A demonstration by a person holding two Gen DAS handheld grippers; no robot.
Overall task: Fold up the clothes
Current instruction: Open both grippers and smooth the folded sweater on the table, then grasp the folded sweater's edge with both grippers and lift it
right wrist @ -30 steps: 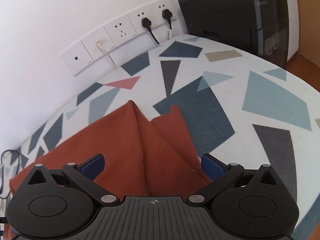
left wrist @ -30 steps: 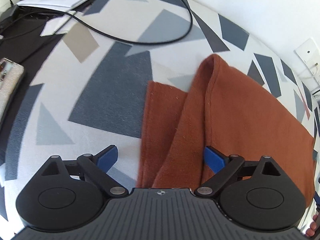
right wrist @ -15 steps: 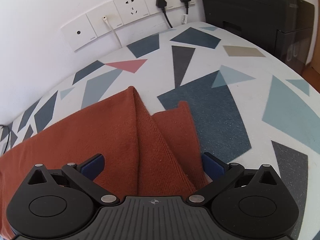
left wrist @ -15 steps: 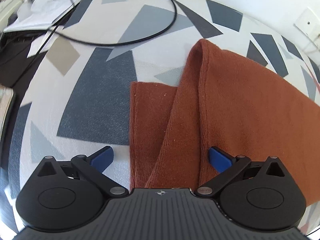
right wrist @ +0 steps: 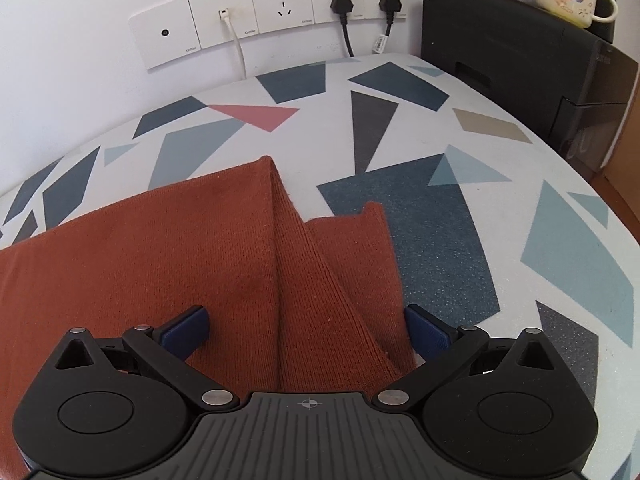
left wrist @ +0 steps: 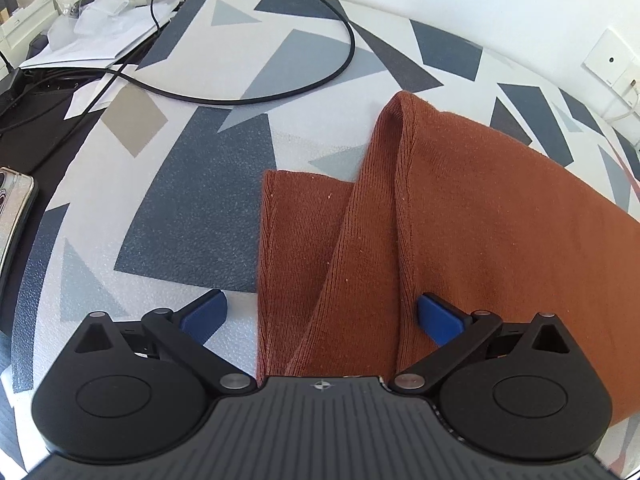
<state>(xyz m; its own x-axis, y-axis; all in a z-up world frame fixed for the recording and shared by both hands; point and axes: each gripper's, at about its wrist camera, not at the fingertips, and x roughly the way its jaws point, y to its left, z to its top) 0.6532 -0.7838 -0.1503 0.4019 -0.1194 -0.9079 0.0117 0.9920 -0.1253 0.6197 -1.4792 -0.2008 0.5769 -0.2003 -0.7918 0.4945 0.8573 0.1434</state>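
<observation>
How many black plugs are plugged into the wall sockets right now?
2. One black plug sits in the second socket from the right, the other black plug in the rightmost socket. A white cable occupies another plate; the black box may hide more.

Small grey lettering sits on the lower edge of each wall socket plate [right wrist: 280, 12] and a printed tag hangs on a plug cable [right wrist: 379, 43], but none of it is sharp enough to read.
</observation>
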